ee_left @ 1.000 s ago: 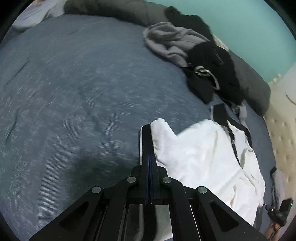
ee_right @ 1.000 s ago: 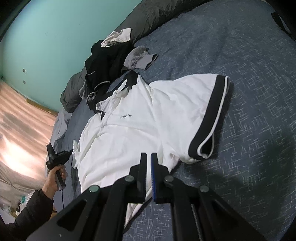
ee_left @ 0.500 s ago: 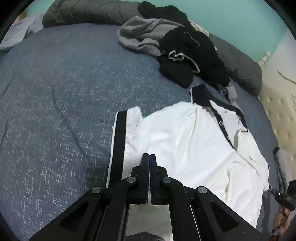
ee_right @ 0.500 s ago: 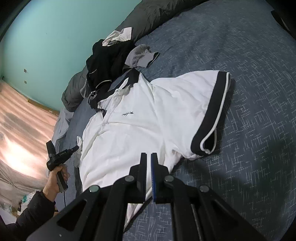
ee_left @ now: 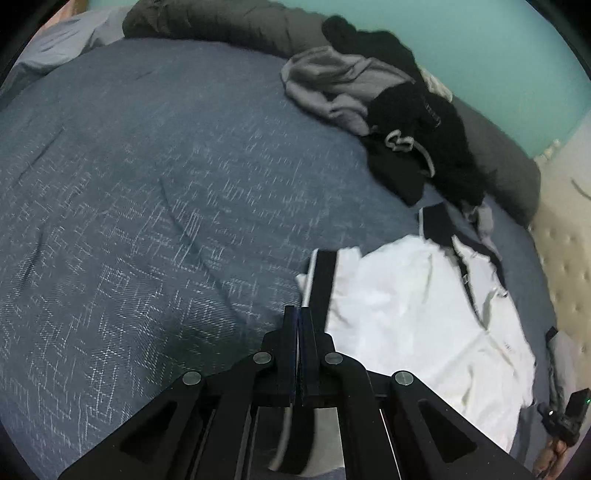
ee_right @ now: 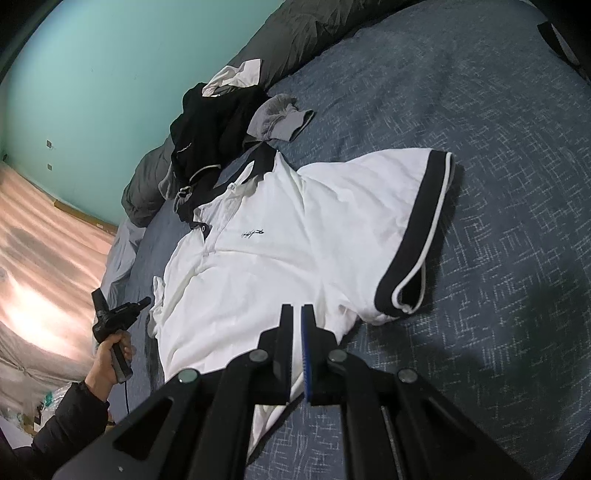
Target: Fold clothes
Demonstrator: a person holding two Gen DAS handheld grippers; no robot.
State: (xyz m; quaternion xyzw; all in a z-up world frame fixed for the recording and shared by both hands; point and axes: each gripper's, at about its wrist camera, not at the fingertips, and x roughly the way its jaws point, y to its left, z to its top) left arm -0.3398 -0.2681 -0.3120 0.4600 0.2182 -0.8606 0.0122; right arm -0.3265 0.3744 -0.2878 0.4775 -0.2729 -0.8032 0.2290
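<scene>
A white polo shirt (ee_right: pixel 295 236) with black collar and black sleeve bands lies face up on the blue bed cover (ee_right: pixel 498 147). My right gripper (ee_right: pixel 297 310) is at its lower side edge. Its jaws are nearly together, and white cloth shows in the slit and runs under them. My left gripper (ee_left: pixel 298 314) is shut, with nothing seen between its tips. It is just left of the other sleeve's black band (ee_left: pixel 323 280), part of which lies beneath it. In the right wrist view a hand holds the left gripper (ee_right: pixel 146 302) by the shirt's crumpled far sleeve.
A heap of black (ee_left: pixel 417 136) and grey clothes (ee_left: pixel 332 85) lies beyond the collar, against a dark grey duvet roll (ee_left: pixel 229 22) along the teal wall. A padded cream headboard (ee_left: pixel 565 258) borders the bed. Wide blue cover spreads left of the shirt.
The left view has swung from over the shirt's chest back toward the sleeve, so the black band now sits just right of the tips. The right gripper has edged slightly closer to the shirt.
</scene>
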